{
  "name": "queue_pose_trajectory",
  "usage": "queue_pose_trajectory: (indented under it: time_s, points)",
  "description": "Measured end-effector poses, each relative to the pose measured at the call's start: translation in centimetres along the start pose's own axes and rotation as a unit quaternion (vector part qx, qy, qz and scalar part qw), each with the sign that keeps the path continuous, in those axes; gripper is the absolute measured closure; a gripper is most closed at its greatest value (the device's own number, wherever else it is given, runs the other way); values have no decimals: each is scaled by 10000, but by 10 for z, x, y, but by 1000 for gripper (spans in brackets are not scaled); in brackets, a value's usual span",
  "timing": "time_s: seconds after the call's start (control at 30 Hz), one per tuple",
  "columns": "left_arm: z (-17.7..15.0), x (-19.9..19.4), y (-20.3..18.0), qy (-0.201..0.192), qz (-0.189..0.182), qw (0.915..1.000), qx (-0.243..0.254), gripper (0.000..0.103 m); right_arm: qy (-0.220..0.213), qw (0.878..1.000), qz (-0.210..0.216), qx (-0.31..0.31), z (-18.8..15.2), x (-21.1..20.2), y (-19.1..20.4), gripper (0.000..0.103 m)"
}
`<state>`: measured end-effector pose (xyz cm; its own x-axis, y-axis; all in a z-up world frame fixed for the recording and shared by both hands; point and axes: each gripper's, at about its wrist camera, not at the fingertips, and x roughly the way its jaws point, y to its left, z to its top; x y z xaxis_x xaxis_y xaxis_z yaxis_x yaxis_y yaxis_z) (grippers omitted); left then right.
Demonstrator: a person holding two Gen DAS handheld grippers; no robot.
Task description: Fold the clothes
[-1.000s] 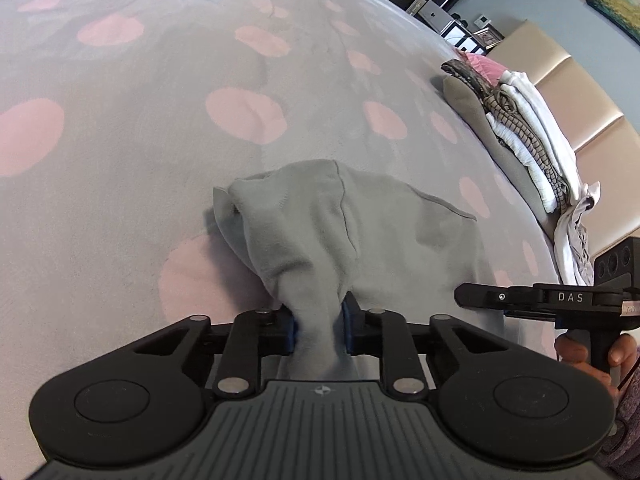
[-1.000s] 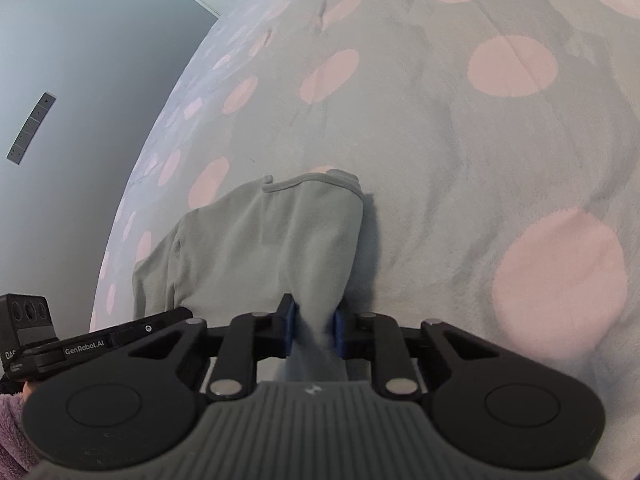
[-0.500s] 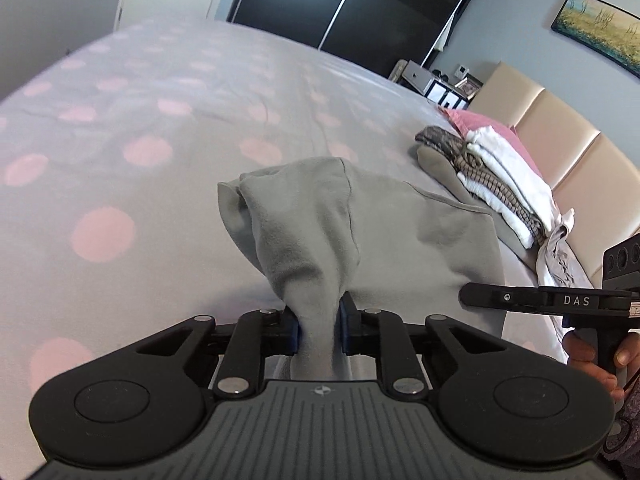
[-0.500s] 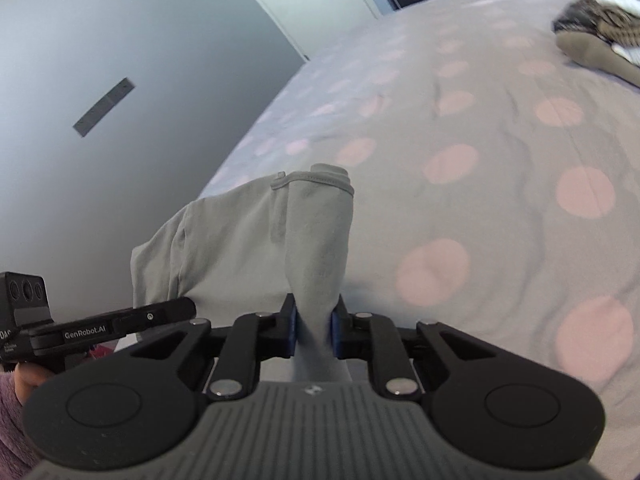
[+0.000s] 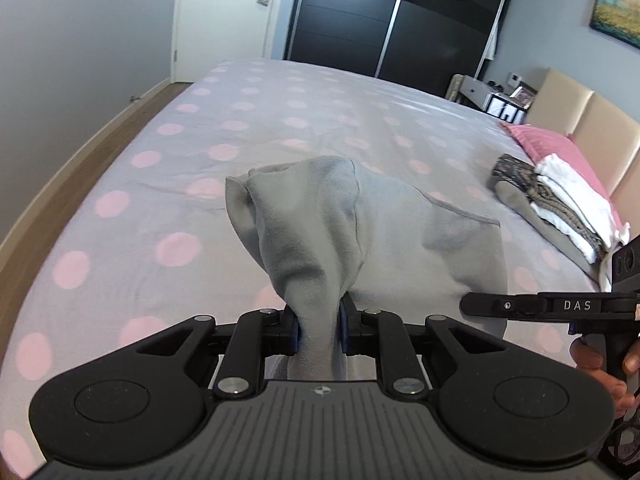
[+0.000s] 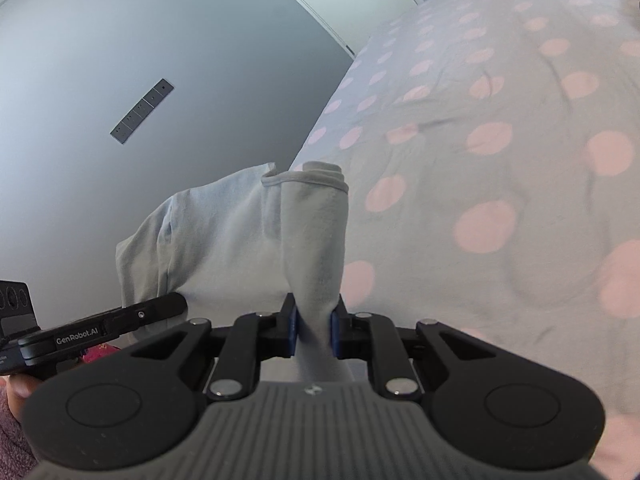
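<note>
polka-dot bed (image 5: 248,128) | grey garment (image 5: 320,232) pinched in both: left hand-held gripper (image 5: 318,326), right hand-held gripper (image 6: 314,330)

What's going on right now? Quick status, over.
Left gripper and right gripper shut on grey garment. Garment lifted over spotted bed. Nothing in the way.

Only two readable bits: "DAS" in white on the black side of the right gripper (image 5: 576,306) off to the right, and "GenRobot.AI" on the left gripper (image 6: 80,336) over to the left.
</note>
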<state>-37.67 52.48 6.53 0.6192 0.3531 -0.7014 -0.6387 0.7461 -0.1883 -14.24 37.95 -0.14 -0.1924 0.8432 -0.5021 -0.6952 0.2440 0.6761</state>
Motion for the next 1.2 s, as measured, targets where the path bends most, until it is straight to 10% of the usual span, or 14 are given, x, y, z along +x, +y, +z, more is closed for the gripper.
queue_pose_trajectory:
  time_s: [0.8, 1.2]
  points:
    - [-9, 158, 144, 1019, 318, 9932, -466, 77, 902, 9901, -928, -549, 20, 197, -25, 80]
    - [-10, 109, 166, 463, 932, 9894, -1016, 62, 598, 9843, -1300, -1029, 34, 168, -25, 62]
